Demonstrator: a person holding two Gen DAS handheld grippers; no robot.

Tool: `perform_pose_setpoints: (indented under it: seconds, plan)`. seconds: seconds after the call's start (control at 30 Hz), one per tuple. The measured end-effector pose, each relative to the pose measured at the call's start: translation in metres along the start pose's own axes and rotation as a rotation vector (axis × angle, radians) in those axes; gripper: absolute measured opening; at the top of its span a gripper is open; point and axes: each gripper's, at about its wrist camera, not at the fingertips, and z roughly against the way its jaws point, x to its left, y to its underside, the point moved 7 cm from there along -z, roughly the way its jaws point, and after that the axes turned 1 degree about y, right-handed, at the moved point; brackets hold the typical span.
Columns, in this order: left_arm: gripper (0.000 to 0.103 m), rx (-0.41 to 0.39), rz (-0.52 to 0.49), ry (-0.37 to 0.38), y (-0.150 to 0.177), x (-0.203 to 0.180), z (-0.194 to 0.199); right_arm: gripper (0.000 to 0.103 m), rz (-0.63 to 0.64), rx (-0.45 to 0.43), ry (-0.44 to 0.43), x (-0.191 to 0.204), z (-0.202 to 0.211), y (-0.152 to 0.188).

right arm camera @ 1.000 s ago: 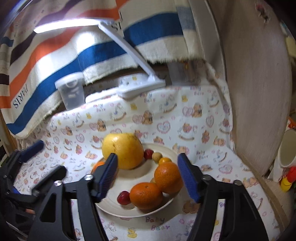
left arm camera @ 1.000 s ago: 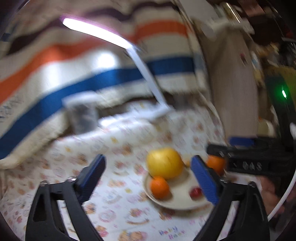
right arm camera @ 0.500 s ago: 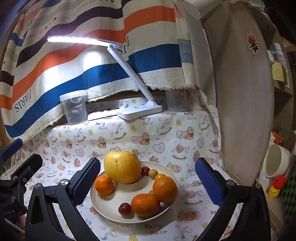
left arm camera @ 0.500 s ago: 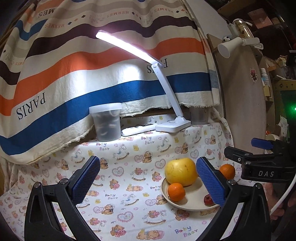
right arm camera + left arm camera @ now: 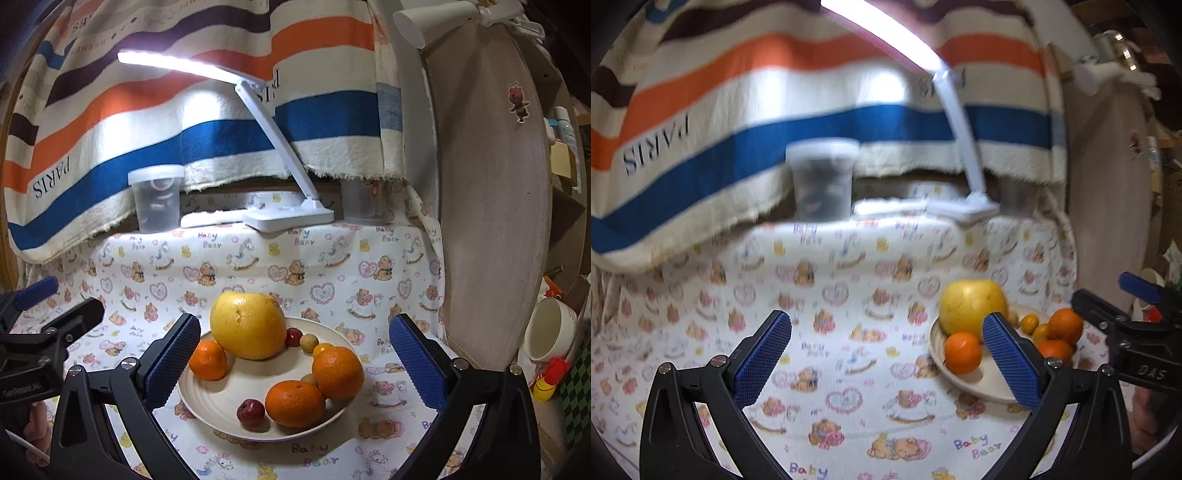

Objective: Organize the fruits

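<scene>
Grippers (image 5: 295, 363) agape | bear-print cloth (image 5: 258, 269) | striped drape (image 5: 221, 140), perhaps towel

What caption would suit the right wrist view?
Open right gripper poised over a plate of fruit: one large yellow citrus among oranges.

A lit white desk lamp (image 5: 288, 218) stands at the back of the bear-print cloth (image 5: 332, 266), a lidded clear tub (image 5: 157, 201) to its left, a striped blanket (image 5: 110, 140) hanging behind it.
</scene>
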Motion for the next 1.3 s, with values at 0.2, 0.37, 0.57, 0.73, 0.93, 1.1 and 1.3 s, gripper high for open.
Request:
perform_pose_setpoints:
  seconds: [0.2, 0.37, 0.57, 0.73, 0.93, 1.1, 1.3]
  plan:
    - [0.103, 0.043, 0.019, 0.027, 0.0055, 0.0014, -0.0069, 0.103, 0.004, 0.013, 0.046, -0.0024, -0.0031, 0.0016]
    - [0.103, 0.024, 0.011, 0.01, 0.0044, 0.001, -0.0023, 0.103, 0.005, 0.028, 0.026, -0.002, -0.0064, 0.002]
    - [0.103, 0.004, -0.01, -0.004, 0.0019, -0.0017, 0.0009, 0.103, 0.011, 0.044, 0.003, 0.0009, -0.0092, 0.0032]
    - [0.103, 0.01, 0.001, -0.014, 0.0019, 0.0019, -0.0005, 0.103, 0.011, 0.042, -0.002, 0.0011, -0.01, 0.0028]
    - [0.103, 0.009, 0.0, -0.006, 0.0021, 0.0015, -0.0002, 0.103, 0.028, 0.022, -0.006, 0.0034, -0.0081, 0.0016]
    - [0.103, 0.008, -0.003, -0.01, 0.0019, 0.001, 0.0003, 0.103, 0.031, 0.02, -0.008, 0.0047, -0.0056, 0.0014]
    - [0.103, 0.018, -0.002, -0.009, 0.0027, 0.0016, -0.0008, 0.103, 0.033, 0.018, -0.009, 0.0043, -0.0062, 0.0015]
